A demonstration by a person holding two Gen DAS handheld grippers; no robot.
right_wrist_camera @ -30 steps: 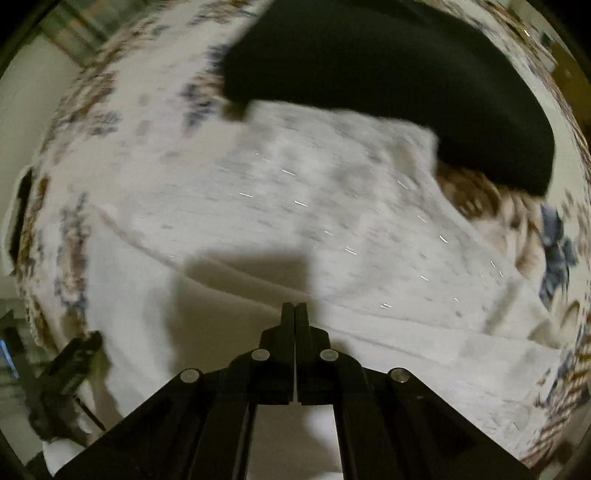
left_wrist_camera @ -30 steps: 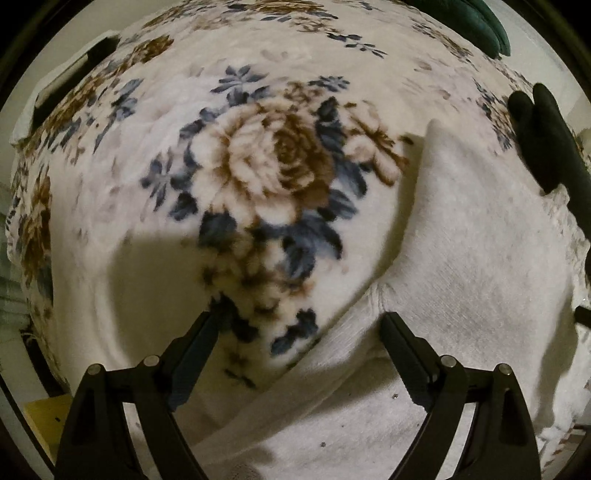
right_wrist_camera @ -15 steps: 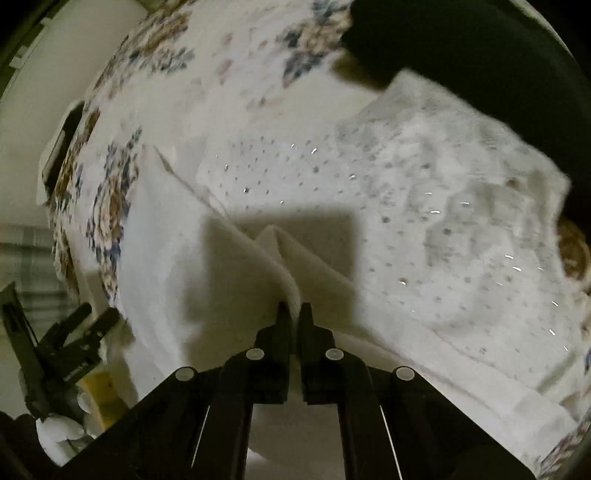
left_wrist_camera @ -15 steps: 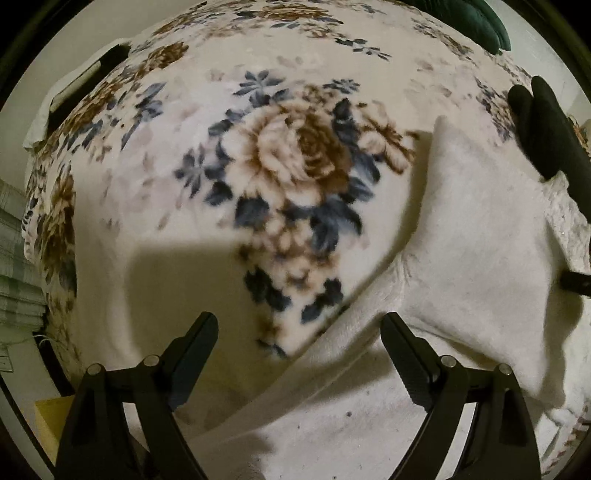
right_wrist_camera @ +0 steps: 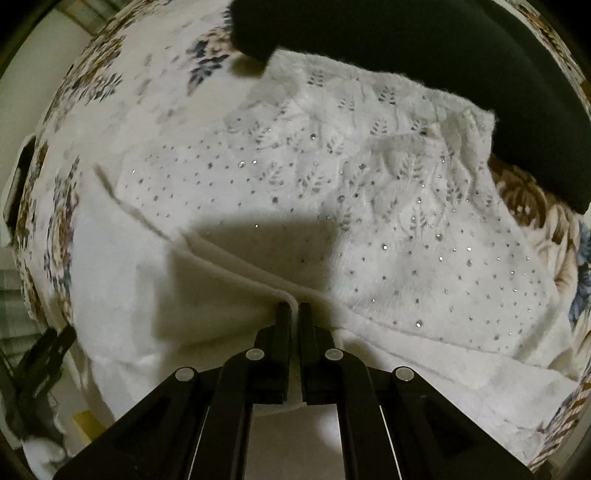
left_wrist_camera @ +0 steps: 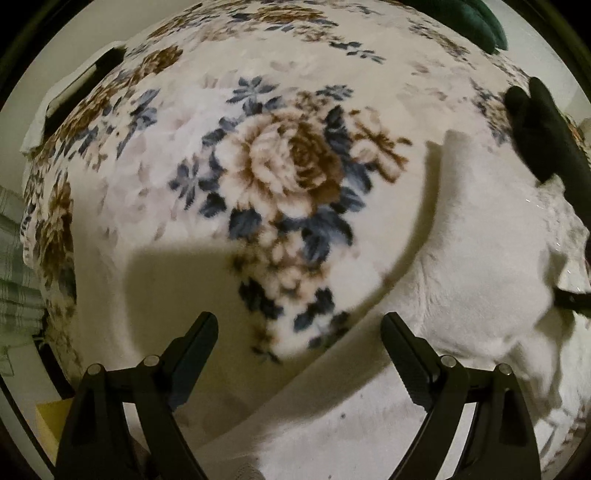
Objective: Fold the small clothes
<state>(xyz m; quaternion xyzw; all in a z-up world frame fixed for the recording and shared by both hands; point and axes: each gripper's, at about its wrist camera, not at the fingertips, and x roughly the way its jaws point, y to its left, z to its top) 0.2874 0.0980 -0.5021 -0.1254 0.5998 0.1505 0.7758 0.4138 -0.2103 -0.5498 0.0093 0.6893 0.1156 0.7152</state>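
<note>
A white knit garment point(right_wrist_camera: 369, 206) with small shiny studs and a leaf pattern lies on a floral blanket point(left_wrist_camera: 280, 173). My right gripper point(right_wrist_camera: 293, 308) is shut on a fold of the white garment's plain edge and holds it raised over the studded part. In the left wrist view the garment point(left_wrist_camera: 480, 236) lies at the right and bottom. My left gripper point(left_wrist_camera: 299, 328) is open and empty, above the blanket at the garment's left edge; it also shows small in the right wrist view point(right_wrist_camera: 40, 358).
A black garment point(right_wrist_camera: 424, 51) lies across the far side of the white one; part of it shows in the left wrist view point(left_wrist_camera: 543, 133). A dark green cloth point(left_wrist_camera: 480, 18) is at the far edge. A dark flat object point(left_wrist_camera: 81, 88) sits far left.
My right gripper has carried the pinched white fold further over the studded part, and the view steadied. My left gripper stayed open and drew back slightly from the garment.
</note>
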